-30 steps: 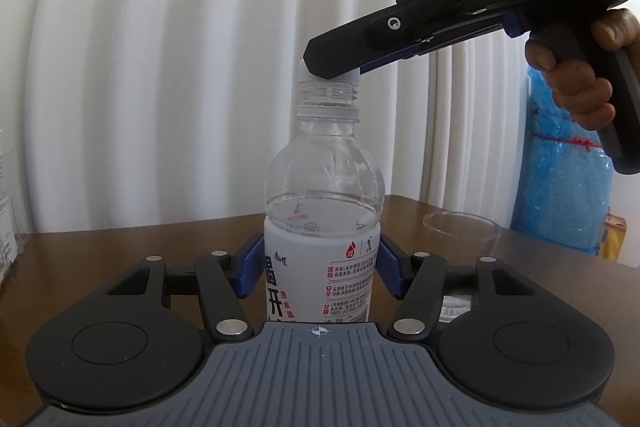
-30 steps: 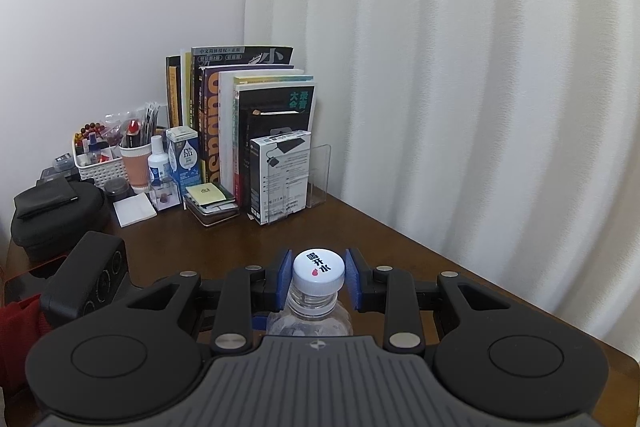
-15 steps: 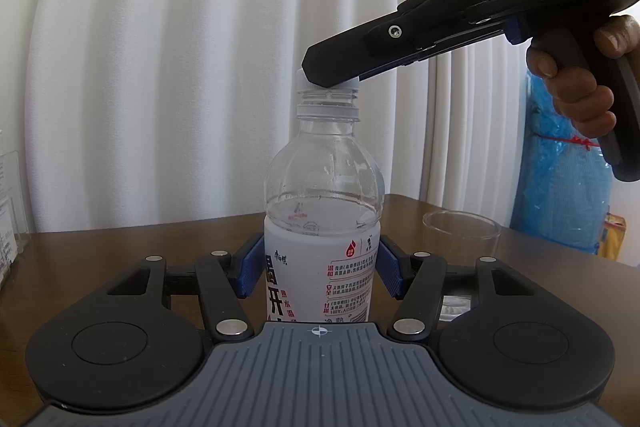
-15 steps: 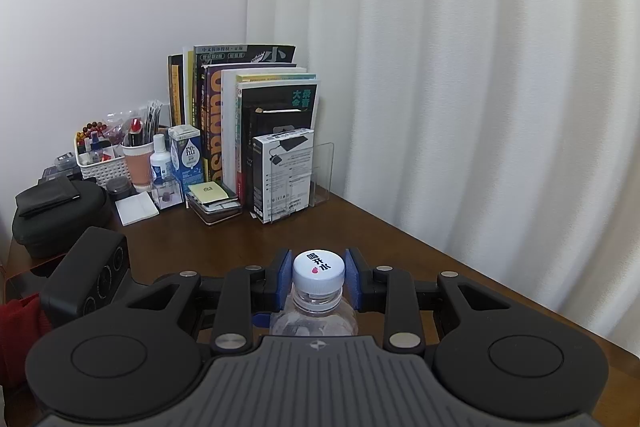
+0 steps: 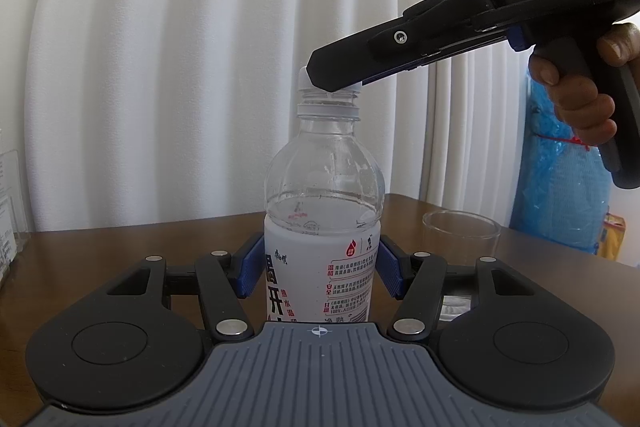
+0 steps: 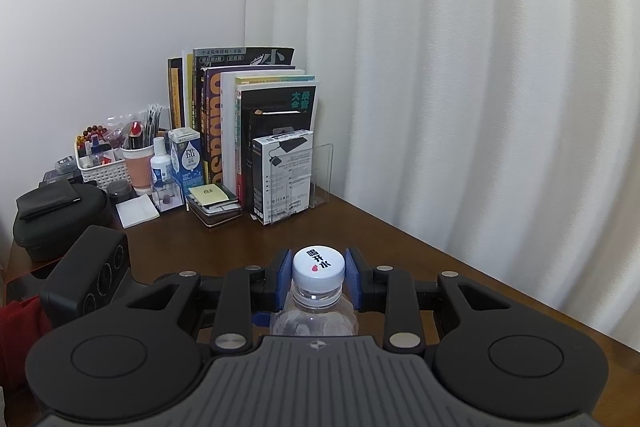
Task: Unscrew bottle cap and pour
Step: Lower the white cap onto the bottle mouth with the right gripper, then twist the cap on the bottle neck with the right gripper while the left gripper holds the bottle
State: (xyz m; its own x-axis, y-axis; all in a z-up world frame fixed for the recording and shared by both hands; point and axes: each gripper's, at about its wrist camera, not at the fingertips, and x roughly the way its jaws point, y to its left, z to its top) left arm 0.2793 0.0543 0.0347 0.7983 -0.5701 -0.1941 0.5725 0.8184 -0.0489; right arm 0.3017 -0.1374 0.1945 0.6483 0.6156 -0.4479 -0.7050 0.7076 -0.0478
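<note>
White pleated curtains hang behind a brown wooden bench (image 5: 132, 247), where a clear plastic water bottle with a white printed label (image 5: 322, 223) stands upright, part full, the water level just above the label. Its white screw cap with black characters (image 6: 318, 267) is clenched between the blue pads of the right hand-held gripper (image 6: 318, 277), which reaches in from above on a downward slant, a person's hand (image 5: 576, 95) on its grip. The left hand-held gripper (image 5: 320, 273) is closed on the bottle's labelled body, holding it steady. Compared with a second ago the cap sits lower against the neck ring and its printed characters have rotated in the right wrist view, so the cap is being twisted, though neither hand has travelled. By this reading the unscrewing is under way and the cap is not yet free. A clear empty glass tumbler (image 5: 462, 235) waits on the bench just right of the bottle, the likely target for pouring. Books (image 6: 240, 123) and a white basket of small items (image 6: 102, 165) stand well apart in the corner.
</note>
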